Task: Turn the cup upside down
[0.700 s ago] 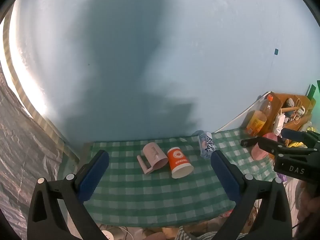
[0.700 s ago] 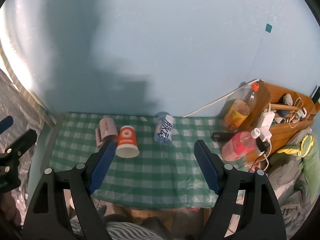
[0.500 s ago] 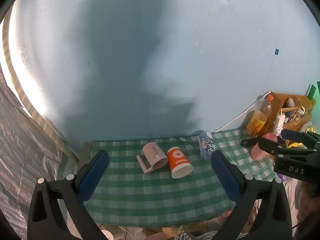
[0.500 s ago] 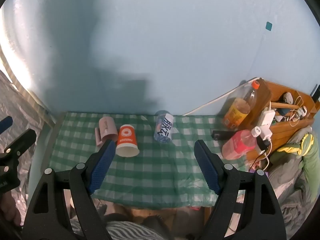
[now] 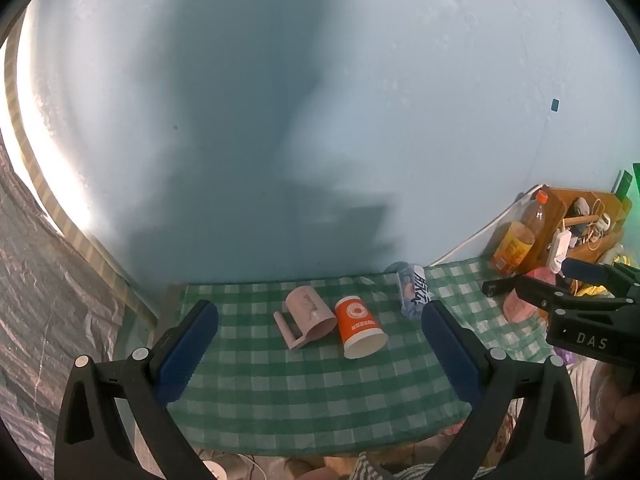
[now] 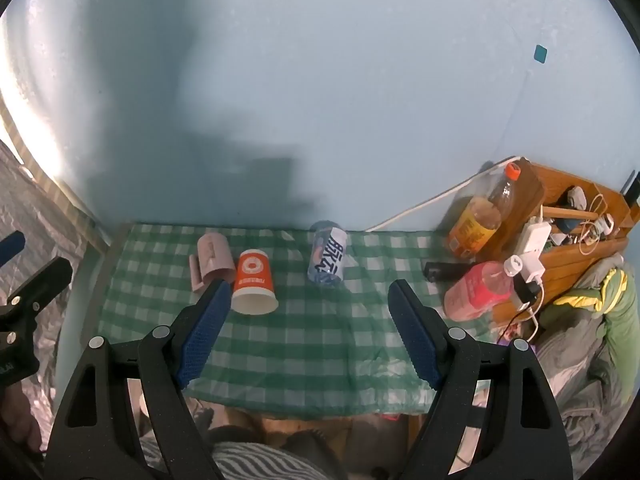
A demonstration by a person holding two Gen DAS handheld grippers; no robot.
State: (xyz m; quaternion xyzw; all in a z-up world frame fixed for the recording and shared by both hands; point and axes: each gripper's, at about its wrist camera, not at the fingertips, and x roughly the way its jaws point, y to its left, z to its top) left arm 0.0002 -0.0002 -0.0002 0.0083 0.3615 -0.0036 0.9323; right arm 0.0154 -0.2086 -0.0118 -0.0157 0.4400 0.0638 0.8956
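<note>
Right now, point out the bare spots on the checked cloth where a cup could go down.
The near strip of the checked cloth in front of the orange cup and can is bare. So is the gap between can and red bottle. The pink mug crowds the orange cup.

**Slight drift of the views, objects unmoved**

Almost no change is seen against the earlier pictures. In the left wrist view the desk and the things on it are placed a touch lower in the frame than 0.7 s ago, so a small tilt or lift of the left hand-held gripper is indicated. In the right wrist view the orange cup is shifted very slightly. The right hand-held gripper is seen at the same jaw spread as before.
</note>
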